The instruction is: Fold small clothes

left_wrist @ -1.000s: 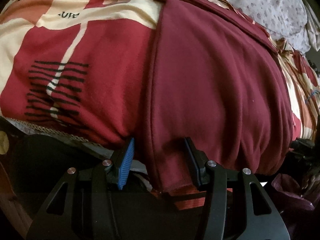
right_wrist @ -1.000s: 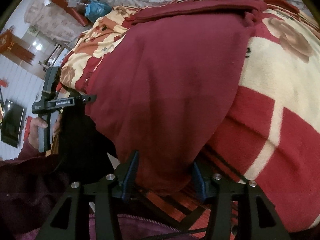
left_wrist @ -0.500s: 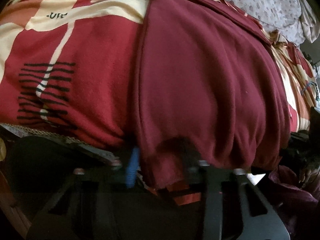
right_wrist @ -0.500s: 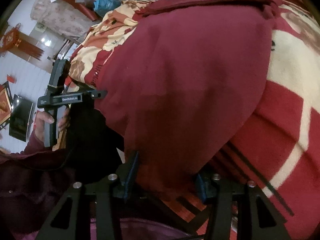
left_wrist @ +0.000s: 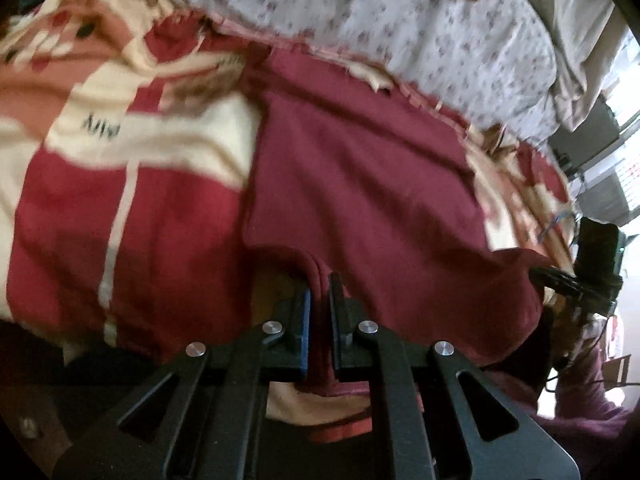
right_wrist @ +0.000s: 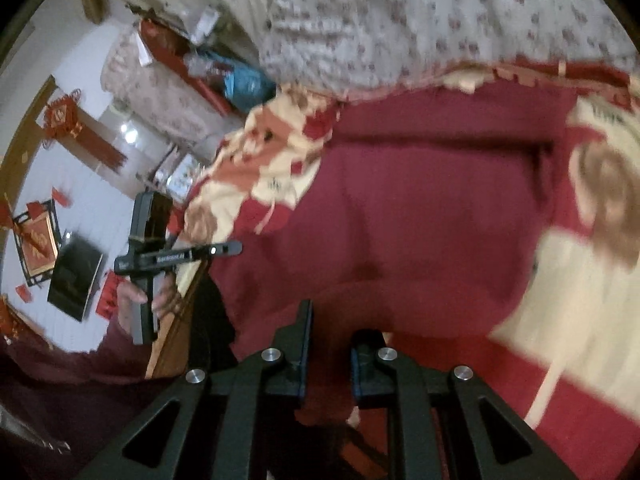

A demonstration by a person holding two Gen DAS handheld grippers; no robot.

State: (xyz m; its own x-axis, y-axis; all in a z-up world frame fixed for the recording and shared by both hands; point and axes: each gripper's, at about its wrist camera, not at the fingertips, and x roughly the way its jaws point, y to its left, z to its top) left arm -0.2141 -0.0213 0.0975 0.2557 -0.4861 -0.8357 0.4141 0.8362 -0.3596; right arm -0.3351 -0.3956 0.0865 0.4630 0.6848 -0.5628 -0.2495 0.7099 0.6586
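A dark maroon garment (left_wrist: pixel 360 168) lies spread on a red and cream blanket (left_wrist: pixel 80 200). My left gripper (left_wrist: pixel 320 280) is shut on a bunched fold of its near hem, which hangs lifted off the bed edge. In the right wrist view the same garment (right_wrist: pixel 420 208) fills the middle. My right gripper (right_wrist: pixel 332 320) is closing its jaws on the other near corner, with cloth packed between the pads. The left gripper (right_wrist: pixel 176 256) shows there in a hand at the left. The right gripper (left_wrist: pixel 596 256) appears at the right edge of the left wrist view.
A pale floral sheet (left_wrist: pixel 420 40) covers the far side of the bed, also seen as the floral sheet (right_wrist: pixel 440 20). A wall with red ornaments (right_wrist: pixel 60 120) and a dark screen (right_wrist: pixel 76 276) stand at the left. A maroon sleeve (right_wrist: pixel 60 380) is near.
Both grippers have closed on the garment's near hem and risen, lifting it off the bed edge. Both views now tilt up and show more of the floral sheet.
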